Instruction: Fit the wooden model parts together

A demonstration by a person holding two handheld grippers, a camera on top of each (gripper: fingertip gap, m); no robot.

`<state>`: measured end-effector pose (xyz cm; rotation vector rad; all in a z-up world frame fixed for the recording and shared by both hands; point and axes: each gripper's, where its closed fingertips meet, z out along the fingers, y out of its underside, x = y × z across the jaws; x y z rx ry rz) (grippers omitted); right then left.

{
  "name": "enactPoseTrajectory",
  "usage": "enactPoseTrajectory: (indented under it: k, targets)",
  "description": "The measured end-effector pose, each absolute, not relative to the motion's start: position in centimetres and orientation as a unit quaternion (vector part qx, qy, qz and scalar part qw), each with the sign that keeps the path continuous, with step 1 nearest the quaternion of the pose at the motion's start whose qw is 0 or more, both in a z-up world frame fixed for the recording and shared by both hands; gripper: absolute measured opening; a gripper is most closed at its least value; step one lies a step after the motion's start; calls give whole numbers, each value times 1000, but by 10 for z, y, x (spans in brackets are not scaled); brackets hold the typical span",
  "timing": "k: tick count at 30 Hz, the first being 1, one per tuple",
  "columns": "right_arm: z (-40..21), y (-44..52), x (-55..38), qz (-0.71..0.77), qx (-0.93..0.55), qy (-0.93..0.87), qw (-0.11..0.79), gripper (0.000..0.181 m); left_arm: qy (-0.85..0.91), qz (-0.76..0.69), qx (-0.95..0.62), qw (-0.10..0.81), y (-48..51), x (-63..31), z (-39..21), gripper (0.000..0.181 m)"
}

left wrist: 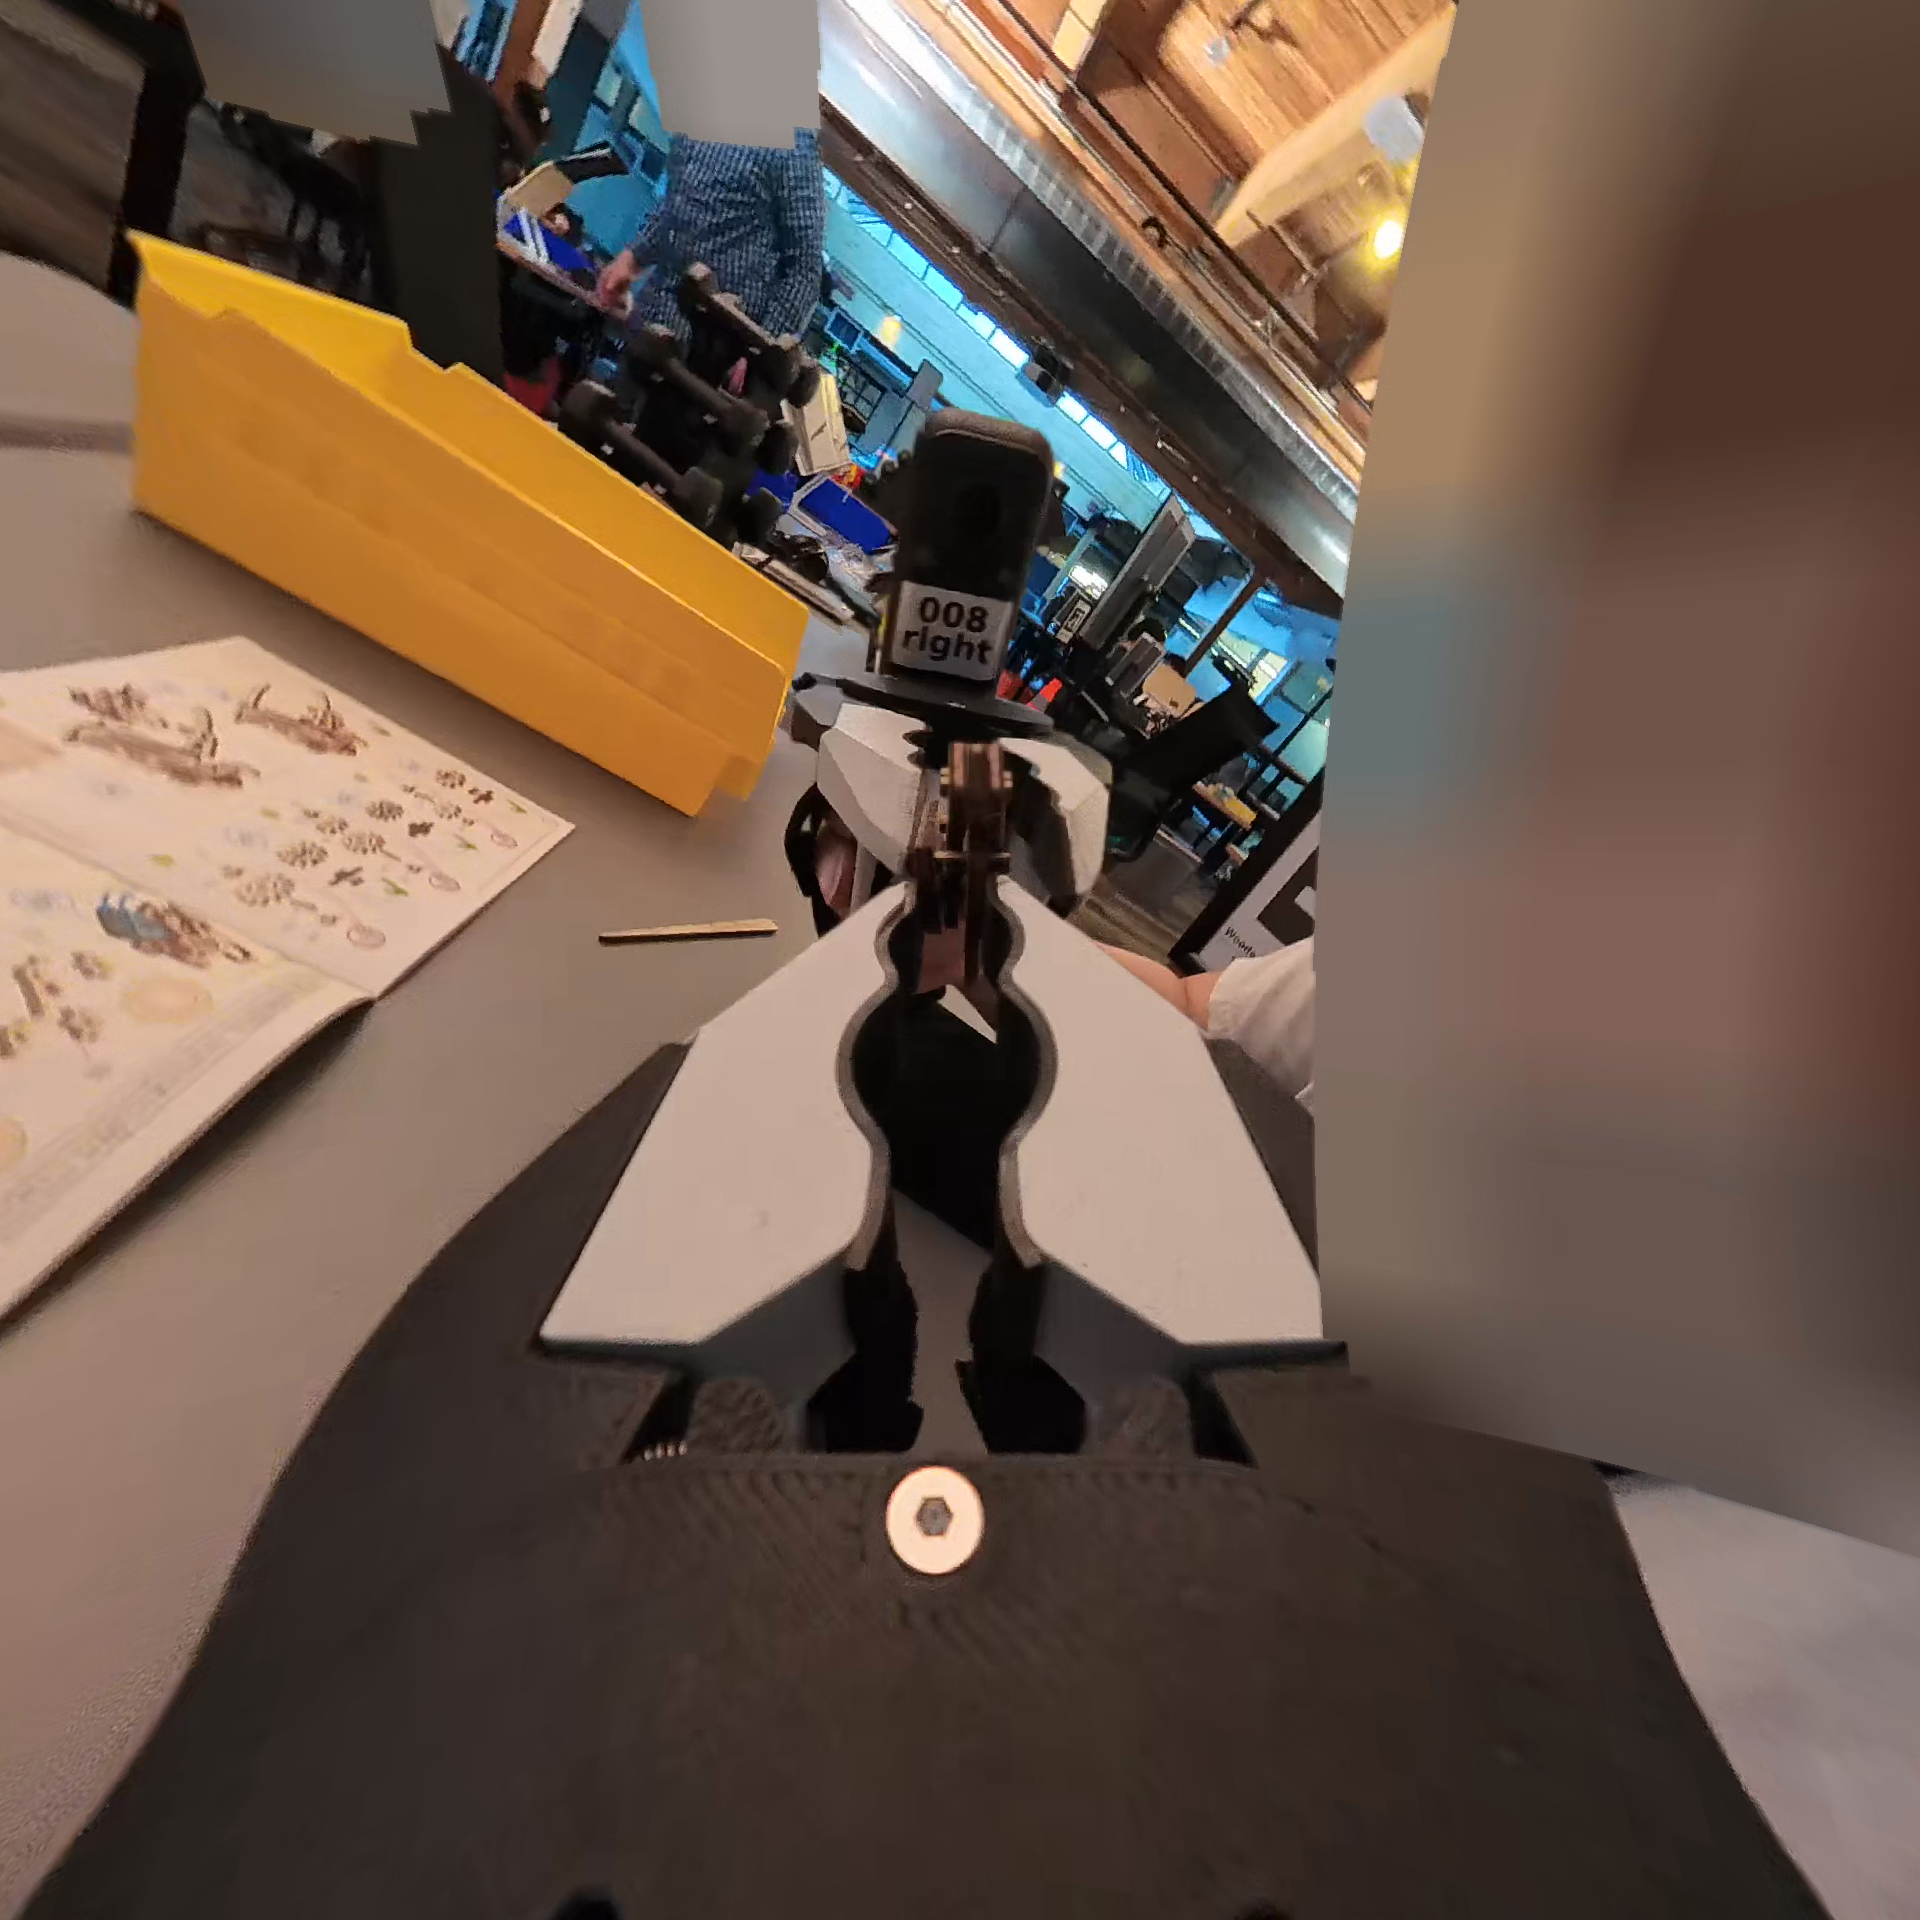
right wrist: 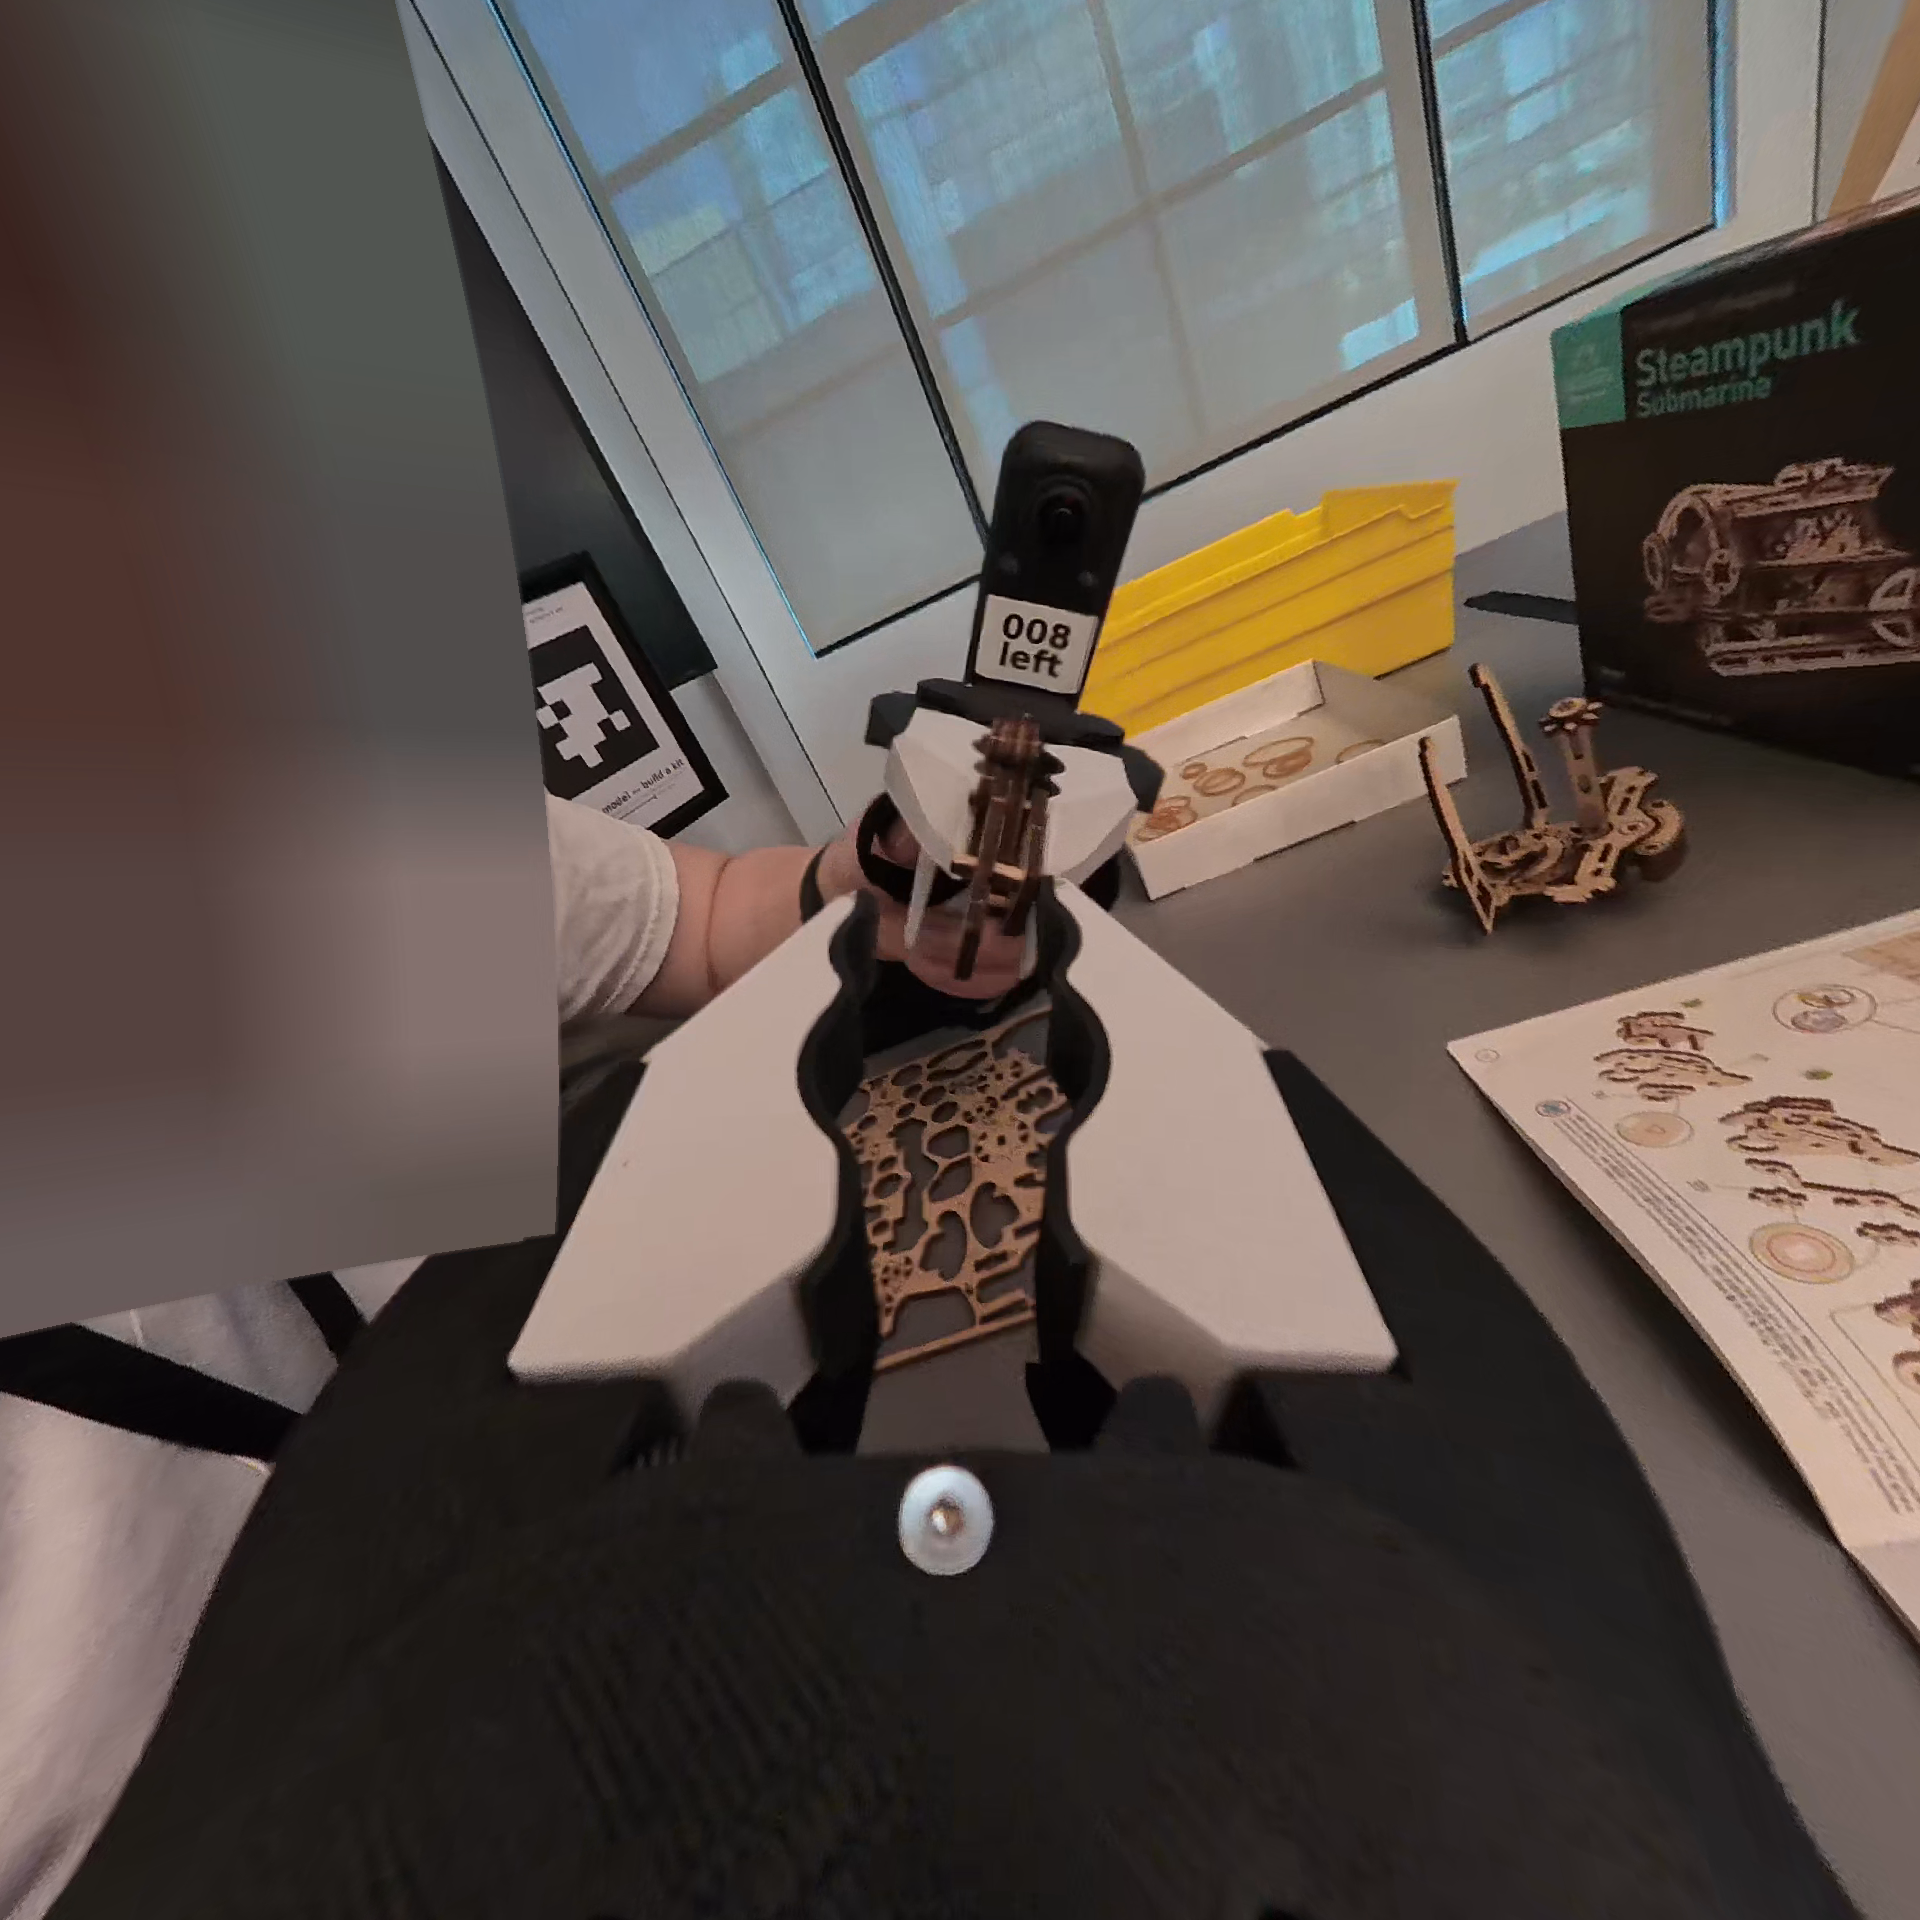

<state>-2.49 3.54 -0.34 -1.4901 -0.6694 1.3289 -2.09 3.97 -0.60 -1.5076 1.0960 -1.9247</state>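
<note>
Wooden subassembly (right wrist: 1000, 831) pinched between both claws, above grey table (right wrist: 1351, 956).

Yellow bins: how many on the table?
1. The yellow bin lies on the grey table behind the instruction booklet; in the right wrist view it sits behind the white tray. Others may be hidden.

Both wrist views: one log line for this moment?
left gripper: shut on wooden subassembly | right gripper: shut on same | held above cut-out sheet
</note>
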Motion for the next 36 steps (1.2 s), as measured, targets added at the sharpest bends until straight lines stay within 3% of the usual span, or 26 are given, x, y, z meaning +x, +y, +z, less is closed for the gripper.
enactPoseTrajectory:
  k: [1, 8, 15, 20, 36]
  targets:
    - [-5, 37, -24, 543, -617, -275, 499, 27, 387, -703, -554, 222, 41, -21, -6, 9]
    - [-12, 47, -18, 562, -636, -233, 474, 11, 347, -710, -582, 192, 46, -20, -11, 8]
    - [-18, 48, -19, 550, -645, -232, 477, 18, 374, -679, -585, 238, 49, -18, -15, 9]
    - [-22, 50, -19, 558, -644, -220, 476, 9, 400, -657, -583, 263, 45, -15, -19, 9]
    - [-18, 45, -21, 586, -633, -210, 460, 8, 401, -671, -573, 246, 41, -17, -15, 9]
